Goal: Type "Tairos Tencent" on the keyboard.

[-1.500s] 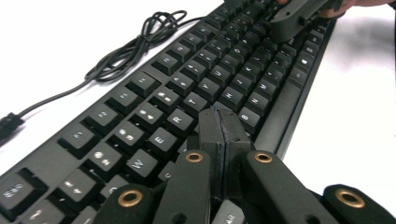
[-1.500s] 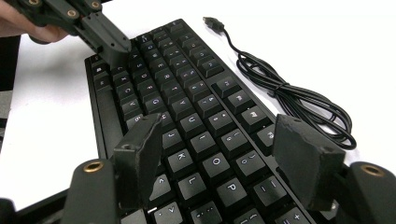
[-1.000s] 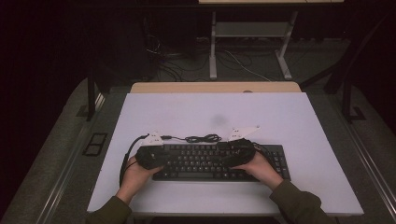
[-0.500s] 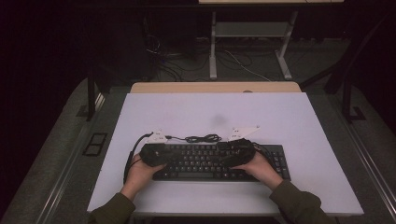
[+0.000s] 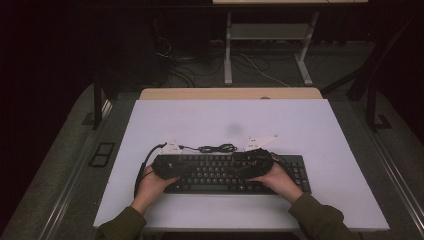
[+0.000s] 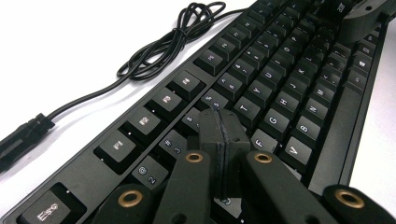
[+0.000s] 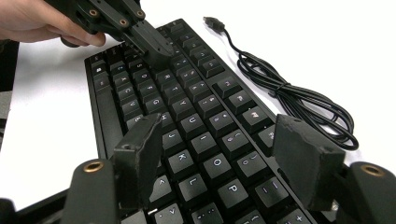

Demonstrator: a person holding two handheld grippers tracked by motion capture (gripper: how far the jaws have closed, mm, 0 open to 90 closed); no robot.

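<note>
Down at the near middle of the counter [image 5: 310, 125], the left hand-held gripper [image 6: 224, 135] has its jaws pressed flat together with nothing between them, tips resting over the number and upper letter rows of the black keyboard [image 5: 235, 172]. The right hand-held gripper [image 7: 224, 154] stands with its jaws spread wide, hovering over the letter keys, with the left one farther along its line of sight.

Likely trouble: the closed tips could press several keys at once or catch a keycap edge, since the keys sit tight together. Just beyond the left gripper, the coiled cable [image 6: 173, 44] and its plug [image 7: 214, 21] lie loose beside the keyboard's far edge and could snag a jaw. Past the cable the counter lies bare and roomy; its near edge sits close behind both hands.
</note>
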